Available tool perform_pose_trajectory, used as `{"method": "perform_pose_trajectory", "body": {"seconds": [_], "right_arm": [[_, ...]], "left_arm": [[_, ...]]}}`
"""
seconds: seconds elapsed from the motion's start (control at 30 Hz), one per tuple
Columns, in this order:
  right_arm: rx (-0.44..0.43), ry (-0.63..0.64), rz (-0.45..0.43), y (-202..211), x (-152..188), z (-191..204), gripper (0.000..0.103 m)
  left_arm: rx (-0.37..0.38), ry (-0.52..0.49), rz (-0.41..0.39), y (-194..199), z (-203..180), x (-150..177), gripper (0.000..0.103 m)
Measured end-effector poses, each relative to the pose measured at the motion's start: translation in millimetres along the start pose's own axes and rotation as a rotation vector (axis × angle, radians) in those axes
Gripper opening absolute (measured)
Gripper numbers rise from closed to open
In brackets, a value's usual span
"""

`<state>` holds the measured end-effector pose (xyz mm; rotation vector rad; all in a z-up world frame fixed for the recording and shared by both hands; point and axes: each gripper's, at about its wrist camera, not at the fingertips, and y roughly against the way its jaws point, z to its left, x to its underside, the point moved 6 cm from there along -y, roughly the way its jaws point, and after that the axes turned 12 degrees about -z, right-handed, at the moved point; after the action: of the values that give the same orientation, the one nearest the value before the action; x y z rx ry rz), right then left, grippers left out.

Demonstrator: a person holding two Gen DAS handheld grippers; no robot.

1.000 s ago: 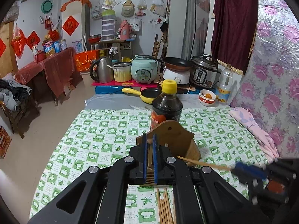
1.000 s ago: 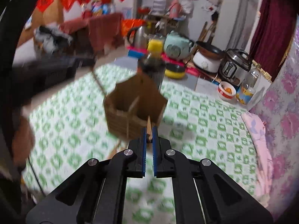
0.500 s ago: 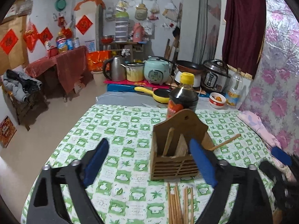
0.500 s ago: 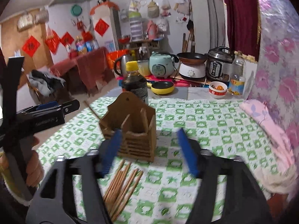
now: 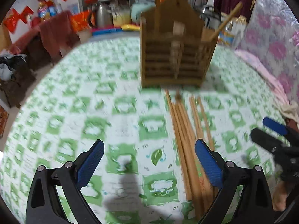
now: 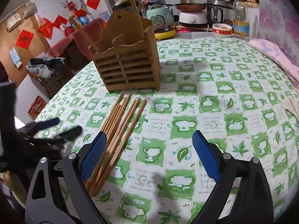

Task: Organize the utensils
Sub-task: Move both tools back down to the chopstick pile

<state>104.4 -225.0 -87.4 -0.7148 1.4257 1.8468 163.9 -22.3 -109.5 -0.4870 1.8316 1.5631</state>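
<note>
Chopsticks [image 6: 119,128] flat on tablecloth, beside right claw's [image 6: 149,158] left pad.

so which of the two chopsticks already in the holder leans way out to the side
The chopstick in the wooden holder's left compartment, right wrist view; the other stands nearly upright against the back panel.

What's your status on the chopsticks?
Both grippers, left and right, just opened, empty. Chopsticks loose on tablecloth before wooden holder. Two already inside. Nothing in the way.
</note>
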Motion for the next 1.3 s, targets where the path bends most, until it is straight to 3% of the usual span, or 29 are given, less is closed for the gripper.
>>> {"method": "perform_pose_trajectory", "body": {"seconds": [0.37,0.6,0.73,0.87,1.0,1.1,1.23,1.27,1.3], "right_arm": [[0.054,-0.093,0.003,-2.8,-2.1,-23.6,0.09],[0.053,-0.103,0.003,-1.9,-2.3,-26.9,0.09],[-0.004,-0.083,0.039,-5.1,3.4,-17.2,0.09],[-0.124,0.011,0.132,-13.6,20.1,16.1,0.09],[-0.181,0.13,0.222,-25.5,43.6,50.6,0.089],[-0.184,0.188,0.24,-28.7,52.2,62.1,0.089],[-0.13,0.269,0.235,-29.3,57.0,66.6,0.088],[-0.071,0.269,0.205,-27.5,52.6,56.6,0.088],[0.091,0.271,0.134,-23.2,42.3,27.8,0.088]], "left_arm": [[0.046,-0.061,0.136,-33.7,-16.0,11.9,0.096],[0.001,0.085,0.15,-44.1,20.2,5.1,0.096],[0.065,0.097,0.128,-34.7,18.2,4.8,0.096],[0.044,0.1,0.081,-24.9,20.0,1.9,0.096],[0.026,0.205,0.084,-26.1,41.0,0.4,0.096],[0.03,0.272,0.089,-27.9,55.1,-1.2,0.096],[0.037,0.293,0.09,-28.6,59.3,-2.2,0.096],[0.038,0.289,0.091,-27.6,59.0,-1.7,0.096],[0.041,0.283,0.092,-27.3,57.3,-1.5,0.096]]}}
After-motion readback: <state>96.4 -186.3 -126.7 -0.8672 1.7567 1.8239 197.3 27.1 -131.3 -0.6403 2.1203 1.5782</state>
